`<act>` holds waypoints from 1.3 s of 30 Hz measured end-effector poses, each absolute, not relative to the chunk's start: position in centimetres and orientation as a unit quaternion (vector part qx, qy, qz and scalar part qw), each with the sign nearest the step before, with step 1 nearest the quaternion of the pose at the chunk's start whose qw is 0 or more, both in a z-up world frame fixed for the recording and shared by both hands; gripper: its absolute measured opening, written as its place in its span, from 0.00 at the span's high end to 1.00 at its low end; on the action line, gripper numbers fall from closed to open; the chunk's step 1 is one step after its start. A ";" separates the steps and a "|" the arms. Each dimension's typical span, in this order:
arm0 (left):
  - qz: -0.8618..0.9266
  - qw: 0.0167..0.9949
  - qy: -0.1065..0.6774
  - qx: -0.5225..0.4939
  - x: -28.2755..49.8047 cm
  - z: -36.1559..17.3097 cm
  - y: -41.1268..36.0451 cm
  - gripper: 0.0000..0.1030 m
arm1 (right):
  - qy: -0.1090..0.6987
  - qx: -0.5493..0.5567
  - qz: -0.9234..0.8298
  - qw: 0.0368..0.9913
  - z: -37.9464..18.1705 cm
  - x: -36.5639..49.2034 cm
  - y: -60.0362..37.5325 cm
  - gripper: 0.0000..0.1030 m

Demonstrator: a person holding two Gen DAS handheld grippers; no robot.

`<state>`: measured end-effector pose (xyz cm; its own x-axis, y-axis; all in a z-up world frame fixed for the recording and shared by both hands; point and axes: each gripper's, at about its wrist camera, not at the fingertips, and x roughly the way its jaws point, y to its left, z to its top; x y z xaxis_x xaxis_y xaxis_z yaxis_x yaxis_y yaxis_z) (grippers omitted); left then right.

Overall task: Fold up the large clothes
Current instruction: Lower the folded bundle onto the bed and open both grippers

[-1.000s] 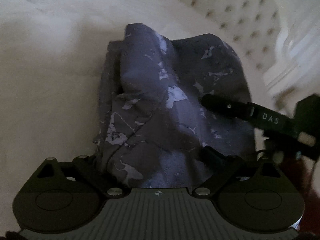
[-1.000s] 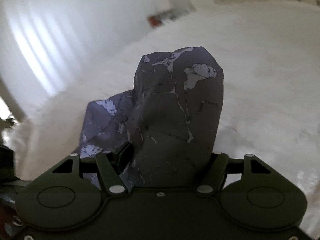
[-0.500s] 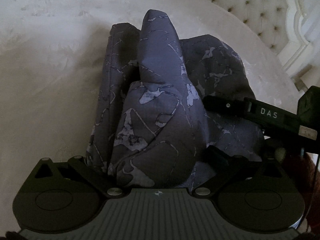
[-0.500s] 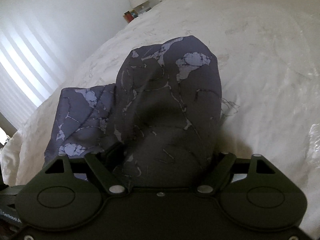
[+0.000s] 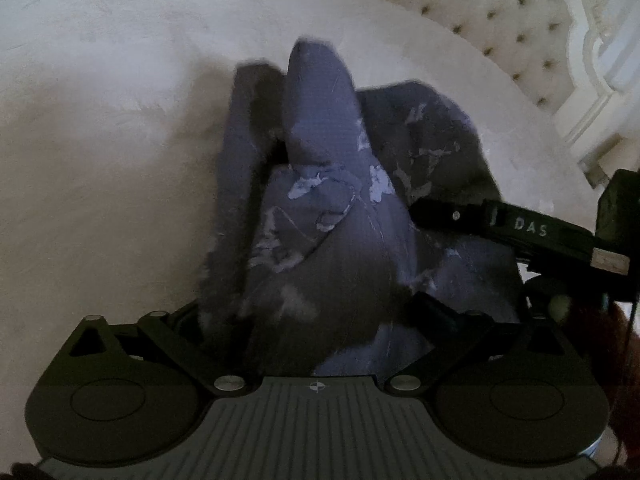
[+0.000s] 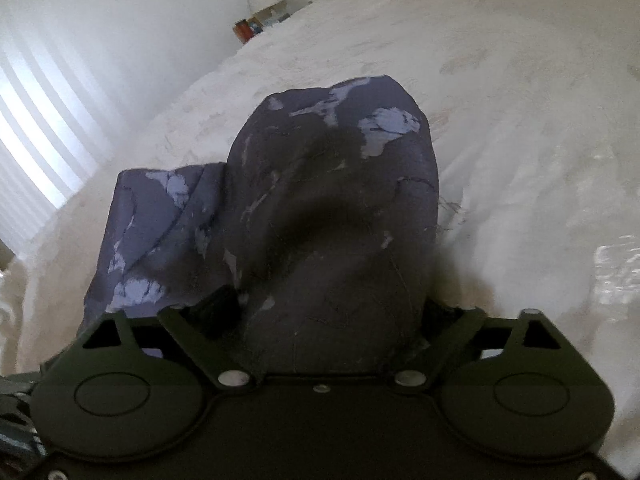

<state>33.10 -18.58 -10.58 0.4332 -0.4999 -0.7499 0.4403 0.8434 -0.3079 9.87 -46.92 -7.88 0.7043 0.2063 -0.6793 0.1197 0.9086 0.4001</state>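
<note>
Dark blue-grey garment (image 5: 332,216) with pale blotchy print, thin woven cloth, bunched in soft humps on fuzzy cream bedspread (image 5: 100,160). Draped over both grippers. Right gripper (image 6: 332,320): jaws just opening, now wide, cloth between them. Left gripper (image 5: 320,320): fingers buried in cloth, grip unclear. Tufted headboard (image 5: 480,12) behind.
</note>
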 end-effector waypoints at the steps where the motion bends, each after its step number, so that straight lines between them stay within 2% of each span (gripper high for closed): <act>1: -0.277 0.855 0.437 -0.019 32.3 -9.8 -18.1 0.03 | 0.385 0.207 0.021 0.899 -7.5 9.5 -46.6 0.09; 6: -0.272 0.891 0.363 0.028 29.8 -6.3 -16.4 0.03 | 0.385 0.191 0.003 0.903 -5.6 7.3 -45.5 0.08; 8: -0.272 0.901 0.335 0.036 29.6 -4.9 -16.6 0.03 | 0.367 0.197 -0.003 0.909 -4.8 6.1 -45.5 0.08; 10: -0.277 0.905 0.318 0.047 30.0 -4.1 -17.5 0.03 | 0.340 0.204 -0.010 0.918 -3.9 5.0 -45.9 0.02; 13: -0.274 0.911 0.302 0.066 31.6 -3.5 -19.6 0.03 | 0.313 0.194 -0.029 0.929 -2.5 4.7 -46.4 0.01; 18: -0.245 0.909 0.324 0.097 35.7 -5.8 -21.5 0.05 | 0.307 0.183 -0.041 0.933 -1.7 6.6 -47.4 0.01; 20: -0.215 0.910 0.337 0.115 37.6 -7.4 -21.5 0.10 | 0.310 0.180 -0.048 0.932 -2.0 7.7 -47.8 0.01; 30: -0.186 0.899 0.391 0.063 41.6 -11.4 -18.2 0.04 | 0.377 0.216 -0.089 0.896 -7.2 11.6 -50.4 0.01; 33: -0.187 0.900 0.388 0.064 41.2 -10.5 -18.3 0.05 | 0.375 0.221 -0.093 0.895 -6.7 11.4 -50.3 0.01; 36: -0.192 0.910 0.358 0.086 39.6 -8.5 -18.3 0.10 | 0.361 0.200 -0.098 0.905 -5.0 10.1 -49.6 0.01; 39: -0.192 0.923 0.320 0.095 36.7 -6.0 -17.2 0.10 | 0.333 0.190 -0.090 0.919 -2.4 7.5 -48.5 0.01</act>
